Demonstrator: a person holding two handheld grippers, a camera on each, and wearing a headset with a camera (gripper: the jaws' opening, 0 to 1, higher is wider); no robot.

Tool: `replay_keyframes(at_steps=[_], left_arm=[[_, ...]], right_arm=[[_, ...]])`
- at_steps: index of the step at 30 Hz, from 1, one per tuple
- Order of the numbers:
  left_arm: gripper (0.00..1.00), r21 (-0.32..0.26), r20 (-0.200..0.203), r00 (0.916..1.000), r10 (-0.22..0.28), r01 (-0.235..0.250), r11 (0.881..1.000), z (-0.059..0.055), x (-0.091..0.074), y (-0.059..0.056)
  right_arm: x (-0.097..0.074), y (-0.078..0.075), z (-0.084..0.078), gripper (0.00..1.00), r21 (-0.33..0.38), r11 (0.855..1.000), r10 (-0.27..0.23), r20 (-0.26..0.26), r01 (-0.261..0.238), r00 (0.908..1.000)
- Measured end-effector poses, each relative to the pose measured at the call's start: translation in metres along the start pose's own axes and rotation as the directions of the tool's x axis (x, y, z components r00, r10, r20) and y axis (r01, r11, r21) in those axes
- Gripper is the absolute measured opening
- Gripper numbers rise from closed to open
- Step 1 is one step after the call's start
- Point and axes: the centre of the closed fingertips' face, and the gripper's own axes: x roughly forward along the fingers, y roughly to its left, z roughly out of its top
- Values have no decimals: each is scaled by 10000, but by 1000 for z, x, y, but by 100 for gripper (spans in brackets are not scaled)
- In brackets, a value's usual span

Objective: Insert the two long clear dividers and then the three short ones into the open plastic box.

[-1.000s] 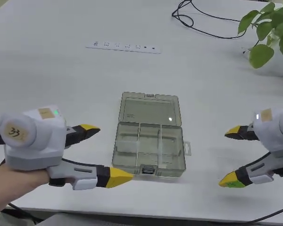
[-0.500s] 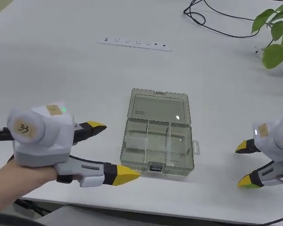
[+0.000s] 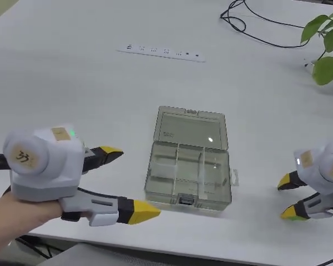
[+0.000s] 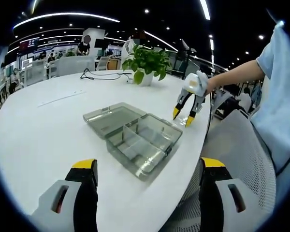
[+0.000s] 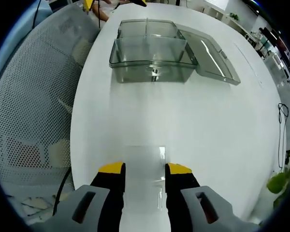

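We see a power strip [image 3: 161,53], black cable [image 3: 255,27] and plant [image 3: 324,44] far across the table [image 3: 72,88], open plastic box [image 3: 190,166] between our grippers, left gripper [image 3: 136,180] spread wide near it, right gripper [image 3: 283,198] straddling a clear divider [image 5: 145,169], grip we cannot tell.

Right edge of head view cuts off potted plant [image 3: 326,47]; top edge cuts black cable [image 3: 255,25]. right gripper [image 3: 287,197] body partly off-frame. Below its jaws, clear pieces [image 5: 145,169] faint, count unclear.
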Motion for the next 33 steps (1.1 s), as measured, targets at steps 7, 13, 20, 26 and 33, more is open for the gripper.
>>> replay_keyframes(at_steps=[7, 13, 20, 26, 33], left_arm=[[88, 0, 11, 10000, -22, 22, 10000, -1, 0, 1], [87, -15, 42, 10000, 30, -30, 10000, -1, 0, 3], [87, -174, 160, 9998, 124, -121, 9998, 0, 0, 3], [85, -440, 370, 9993, 93, -77, 9990, 6, 6, -1], [80, -969, 914, 9955, 267, -178, 9951, 22, 14, 2]], right_arm=[[2, -2, -4, 33, -78, 10000, -59, -145, 58, 9999], [2, -5, -5, 32, 166, 9993, -324, -110, 326, 9994], [-8, -19, 9, 32, 810, 9908, -1125, 478, 1084, 9925], [-25, -28, 40, 32, 1030, 9821, -1708, 1326, 1578, 9763], [-44, -32, 90, 32, 883, 9688, -2463, 2377, 2316, 9396]])
